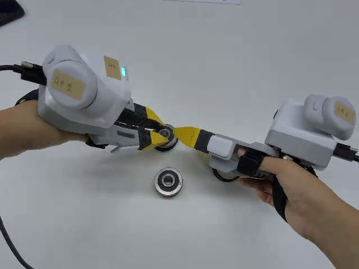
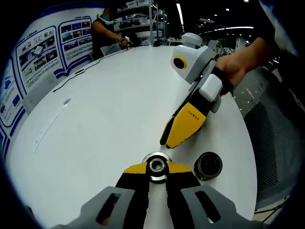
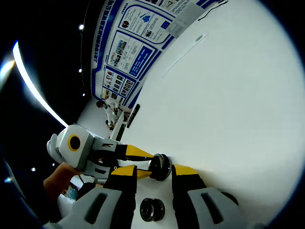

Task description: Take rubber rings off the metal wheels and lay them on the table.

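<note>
Both tongs meet at one metal wheel (image 1: 165,135) above the white surface (image 1: 224,67).
The left tongs (image 2: 157,170) are clamped on the metal wheel, whose dark rubber ring seems to be on it. The right tongs (image 3: 159,171) stand part open, one jaw on either side of that wheel; contact is unclear. A second wheel (image 1: 169,181) lies flat just beside the held wheel, nearer the person.

The left gripper (image 1: 157,136) jaws cover most of the small silver metal wheel (image 1: 166,134). A dark round wheel (image 1: 225,176) lies half hidden beneath the right gripper (image 1: 182,134). Print on the blue wall posters (image 3: 136,52) is unreadably small.
</note>
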Motion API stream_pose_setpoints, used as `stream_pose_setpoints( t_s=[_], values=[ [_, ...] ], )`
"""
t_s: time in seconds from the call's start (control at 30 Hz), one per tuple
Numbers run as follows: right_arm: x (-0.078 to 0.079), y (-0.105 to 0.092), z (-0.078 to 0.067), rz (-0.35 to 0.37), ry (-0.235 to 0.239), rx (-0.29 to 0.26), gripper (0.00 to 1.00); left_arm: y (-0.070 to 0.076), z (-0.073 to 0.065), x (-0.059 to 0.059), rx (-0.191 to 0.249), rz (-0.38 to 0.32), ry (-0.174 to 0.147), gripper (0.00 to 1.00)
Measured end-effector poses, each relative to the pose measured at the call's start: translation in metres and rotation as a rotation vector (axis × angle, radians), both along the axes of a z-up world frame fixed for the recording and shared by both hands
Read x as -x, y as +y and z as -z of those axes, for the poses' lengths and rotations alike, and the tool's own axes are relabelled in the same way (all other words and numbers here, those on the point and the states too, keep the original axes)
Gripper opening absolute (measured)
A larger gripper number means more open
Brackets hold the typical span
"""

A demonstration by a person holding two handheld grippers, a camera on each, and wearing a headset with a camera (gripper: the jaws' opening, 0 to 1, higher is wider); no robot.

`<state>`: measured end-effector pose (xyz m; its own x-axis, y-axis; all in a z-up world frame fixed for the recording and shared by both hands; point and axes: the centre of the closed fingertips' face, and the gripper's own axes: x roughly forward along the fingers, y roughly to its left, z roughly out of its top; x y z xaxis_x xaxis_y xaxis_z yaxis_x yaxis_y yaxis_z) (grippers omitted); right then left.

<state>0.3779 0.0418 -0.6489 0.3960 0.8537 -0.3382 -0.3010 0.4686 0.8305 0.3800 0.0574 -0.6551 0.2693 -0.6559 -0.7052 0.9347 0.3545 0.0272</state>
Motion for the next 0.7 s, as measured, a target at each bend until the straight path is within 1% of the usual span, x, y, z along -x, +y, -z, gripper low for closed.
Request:
stream_pose_setpoints(
  t_s=[0.03, 0.13, 0.27, 0.43, 0.7],
  values=[
    [-0.0003, 0.0005, 0.0001, -0.001, -0.003, 0.0, 0.3, -0.0001, 0.0, 0.0001, -0.001, 0.003, -0.002, 0.12],
    [-0.0007, 0.0019, 0.001, -0.003, 0.008, -0.007, 0.31, -0.0005, 0.0, 0.0003, -0.001, 0.013, -0.011, 0.12],
    [-0.0011, 0.0046, 0.0021, -0.009, 0.005, -0.011, 0.31, -0.0012, -0.0001, 0.0004, 0.001, 0.018, -0.01, 0.12],
    [-0.0015, 0.0066, 0.0018, -0.012, 0.015, -0.023, 0.3, -0.0038, -0.0001, 0.0006, 0.002, 0.029, -0.009, 0.12],
    [0.0008, 0.0071, 0.0002, -0.025, 0.004, -0.016, 0.29, -0.0038, 0.0005, 0.0002, -0.001, 0.034, -0.013, 0.12]
  ],
)
